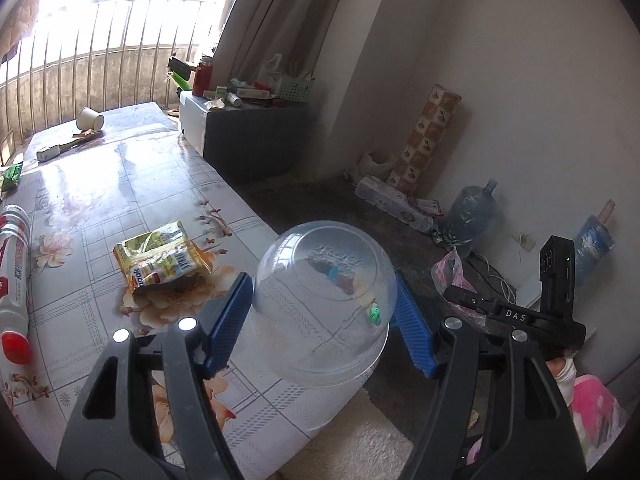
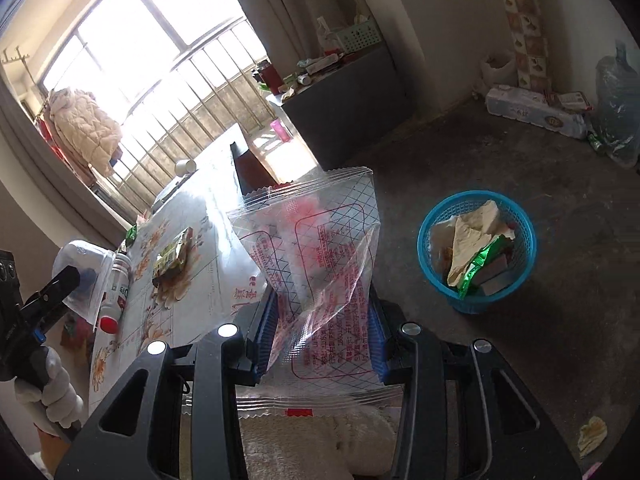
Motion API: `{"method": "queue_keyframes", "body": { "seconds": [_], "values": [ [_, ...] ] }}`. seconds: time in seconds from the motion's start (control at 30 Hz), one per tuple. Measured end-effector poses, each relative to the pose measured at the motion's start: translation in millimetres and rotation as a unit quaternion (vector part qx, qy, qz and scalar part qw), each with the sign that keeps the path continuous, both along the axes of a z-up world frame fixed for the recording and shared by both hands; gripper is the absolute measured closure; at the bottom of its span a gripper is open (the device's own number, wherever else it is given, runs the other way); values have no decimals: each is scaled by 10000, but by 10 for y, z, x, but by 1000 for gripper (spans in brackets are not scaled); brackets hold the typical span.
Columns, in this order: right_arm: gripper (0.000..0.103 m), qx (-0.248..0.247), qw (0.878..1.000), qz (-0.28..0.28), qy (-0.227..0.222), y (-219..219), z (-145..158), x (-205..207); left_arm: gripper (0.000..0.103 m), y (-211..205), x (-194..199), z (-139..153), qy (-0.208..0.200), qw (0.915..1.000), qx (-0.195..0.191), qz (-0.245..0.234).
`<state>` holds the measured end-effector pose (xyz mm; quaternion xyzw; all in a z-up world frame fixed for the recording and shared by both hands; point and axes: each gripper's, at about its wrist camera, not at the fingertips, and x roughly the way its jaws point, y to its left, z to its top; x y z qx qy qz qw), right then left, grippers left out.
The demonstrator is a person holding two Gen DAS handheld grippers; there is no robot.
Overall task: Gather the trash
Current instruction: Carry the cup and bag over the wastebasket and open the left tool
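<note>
Mid-carry, both tools loaded. Left gripper (image 1: 324, 312) clamped on a clear plastic cup (image 1: 324, 300), bottom facing the lens, held over the table (image 1: 120, 184) edge. Right gripper (image 2: 320, 336) pinched shut on a clear printed wrapper (image 2: 316, 264), standing up between the blue pads (image 2: 266, 332). Blue basket (image 2: 476, 248) down on the floor at about three o'clock in the right wrist view, well apart from the wrapper, already part full of paper and foil. Probably next: swing right over the basket rim, then let go; same again with the cup. Still waiting on the table: yellow snack packet (image 1: 160, 258) at ten o'clock of the cup, red-capped bottle (image 1: 14, 276) far left, paper cup (image 1: 91, 118) at the far end.
</note>
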<state>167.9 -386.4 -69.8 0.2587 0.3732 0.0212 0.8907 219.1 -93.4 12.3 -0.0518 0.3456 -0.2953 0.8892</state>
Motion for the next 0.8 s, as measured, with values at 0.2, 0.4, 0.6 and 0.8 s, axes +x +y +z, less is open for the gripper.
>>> {"method": "queue_keyframes", "body": {
  "seconds": [0.2,0.4,0.6,0.8],
  "values": [
    [64,380,9947,-916,274,-783,-394,-250,37,-950,310,-121,528,9964,-2,-665],
    [64,672,9872,-1336,548,-1142,-808,-367,37,-1967,914,-694,2029,9758,15,-814],
    [64,926,9793,-1622,778,-1415,-1120,-429,37,-2666,1604,-1703,3761,9262,76,-241],
    [64,1083,9712,-1887,975,-1653,-1348,-520,37,-3303,1980,-2270,3847,9223,378,-34]
  ]
}}
